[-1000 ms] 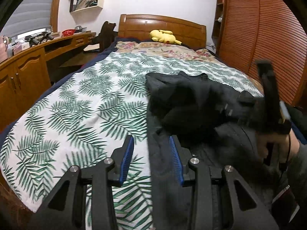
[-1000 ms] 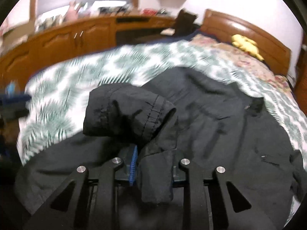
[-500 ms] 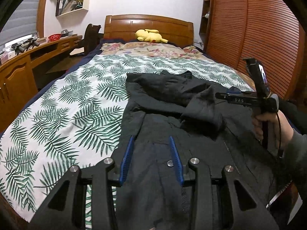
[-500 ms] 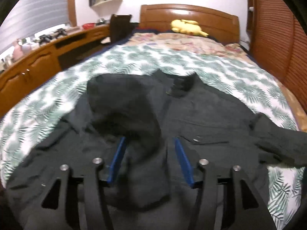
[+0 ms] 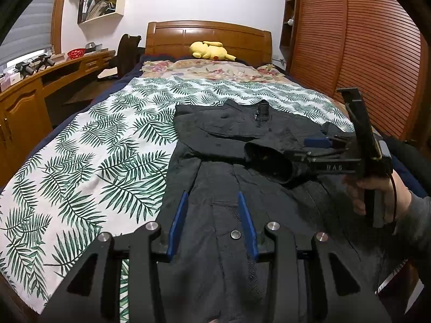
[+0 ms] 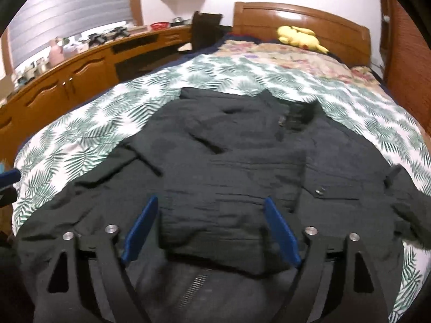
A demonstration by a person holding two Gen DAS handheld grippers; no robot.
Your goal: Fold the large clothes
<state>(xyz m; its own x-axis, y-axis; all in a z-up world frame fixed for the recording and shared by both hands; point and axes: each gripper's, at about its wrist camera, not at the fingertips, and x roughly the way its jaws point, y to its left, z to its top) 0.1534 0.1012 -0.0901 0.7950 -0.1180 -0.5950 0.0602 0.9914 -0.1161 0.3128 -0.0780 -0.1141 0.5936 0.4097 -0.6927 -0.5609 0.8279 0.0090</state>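
Across the bed point(image 5: 89, 161) our black jacket point(image 5: 215, 215) lies flat, its sleeve point(image 6: 229, 188) just released by our right gripper point(image 6: 210, 226), whose jaws have been opening; our left gripper point(image 5: 211, 220) hovers unclenched, empty, and withdrawing carelessly could snag the cuff point(image 5: 269, 164), undoing the fold.

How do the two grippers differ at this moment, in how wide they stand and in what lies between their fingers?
The right gripper stands much wider than the left gripper; its jaws have just been opening. The folded sleeve lies between the right gripper's pads, unpressed, while the left gripper hovers over the flat front of the black jacket with nothing between its pads. Both have blue pads and grip nothing.
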